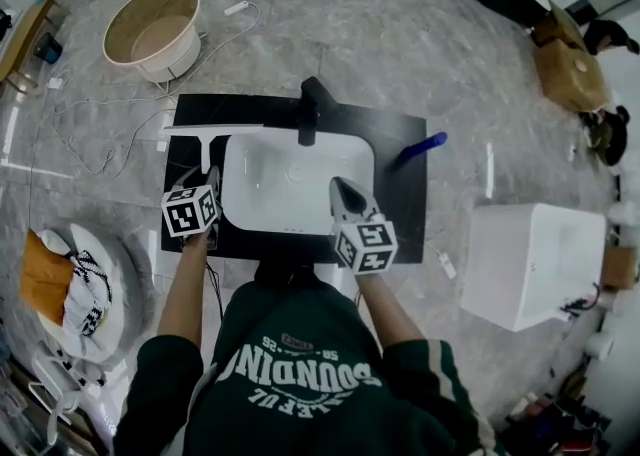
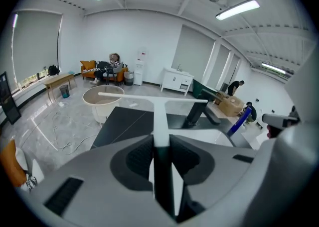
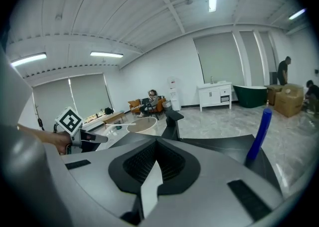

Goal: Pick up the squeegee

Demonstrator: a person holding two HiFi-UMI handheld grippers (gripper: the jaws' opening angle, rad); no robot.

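The white T-shaped squeegee (image 1: 212,130) hangs over the left part of the black countertop (image 1: 400,194), beside the white sink (image 1: 300,216). My left gripper (image 1: 211,182) is shut on its handle. In the left gripper view the handle (image 2: 160,116) runs up out of the closed jaws of the left gripper (image 2: 160,139) to the crossbar blade. My right gripper (image 1: 341,187) hovers over the sink's right half, and its jaws look shut with nothing between them (image 3: 157,141). The left gripper's marker cube (image 3: 69,120) shows at the left of the right gripper view.
A black faucet (image 1: 310,109) stands behind the sink. A blue stick-shaped object (image 1: 420,148) stands on the counter's right side. On the floor are a round beige tub (image 1: 155,32), loose cables (image 1: 90,114), a white basin (image 1: 530,264) and a cardboard box (image 1: 570,69).
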